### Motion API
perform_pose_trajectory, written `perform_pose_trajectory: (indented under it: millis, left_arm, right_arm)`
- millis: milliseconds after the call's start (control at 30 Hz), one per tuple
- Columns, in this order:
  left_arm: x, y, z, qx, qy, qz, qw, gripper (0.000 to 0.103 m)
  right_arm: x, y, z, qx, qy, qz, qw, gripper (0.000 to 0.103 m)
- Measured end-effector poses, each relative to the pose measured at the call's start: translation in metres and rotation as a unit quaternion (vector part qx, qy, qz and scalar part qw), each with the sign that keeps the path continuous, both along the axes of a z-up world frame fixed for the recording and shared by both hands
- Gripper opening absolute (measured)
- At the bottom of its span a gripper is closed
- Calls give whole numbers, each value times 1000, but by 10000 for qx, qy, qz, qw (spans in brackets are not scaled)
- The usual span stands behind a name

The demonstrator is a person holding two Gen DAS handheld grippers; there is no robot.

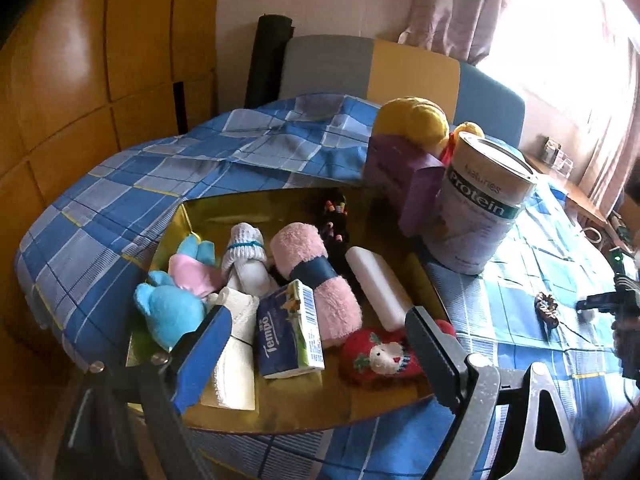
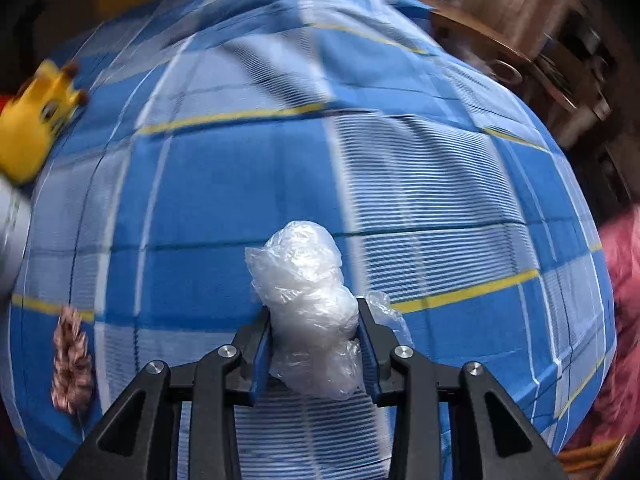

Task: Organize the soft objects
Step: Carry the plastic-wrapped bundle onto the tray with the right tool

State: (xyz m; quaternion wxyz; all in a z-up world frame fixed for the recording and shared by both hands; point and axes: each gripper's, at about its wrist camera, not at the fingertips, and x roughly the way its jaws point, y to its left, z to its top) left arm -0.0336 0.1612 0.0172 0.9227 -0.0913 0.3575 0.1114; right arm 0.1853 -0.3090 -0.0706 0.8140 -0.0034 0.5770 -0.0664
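Note:
A gold tray on the blue checked bedspread holds soft things: a blue and pink plush, a white sock roll, a pink rolled towel, a Tempo tissue pack, a white folded cloth and a red knitted piece. My left gripper is open above the tray's near side. My right gripper is shut on a crumpled clear plastic bag just above the bedspread; it also shows in the left wrist view.
A protein tin, a purple box and a yellow plush stand behind the tray. A brown scrunchie lies on the bedspread, also in the right wrist view. A yellow plush sits far left. Wooden furniture is at the right.

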Motion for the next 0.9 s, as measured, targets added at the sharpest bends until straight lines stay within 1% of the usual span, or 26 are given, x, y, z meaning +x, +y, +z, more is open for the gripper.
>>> perform_pose_trajectory:
  millis: [33, 133, 200, 433, 600, 700, 767, 900]
  left_arm:
    - [0, 0, 0, 3, 1, -10, 10000, 89]
    - [0, -1, -2, -30, 14, -51, 10000, 89]
    - [1, 0, -3, -53, 17, -70, 10000, 89]
    - [0, 3, -10, -172, 70, -75, 9998, 89]
    - [0, 7, -13, -295, 89, -91, 9995, 89]
    - [0, 10, -15, -392, 127, -83, 9991, 89]
    - [-1, 12, -16, -412, 139, -74, 9990, 89]
    - [-2, 15, -18, -412, 164, -47, 9990, 89]
  right_arm:
    - [-1, 5, 0, -43, 11, 103, 9999, 36]
    - [-4, 13, 4, 105, 36, 236, 9997, 36]
    - [-7, 17, 9, 104, -40, 282, 9995, 36]
    - [-21, 38, 32, 529, -477, 425, 9966, 36]
    - [-31, 58, 42, 814, -664, 593, 9927, 36]
    - [-35, 65, 47, 991, -737, 519, 9910, 36]
    - [-37, 67, 51, 1211, -811, 432, 9884, 36]
    - [-45, 81, 69, 1462, -1157, 463, 9814, 36]
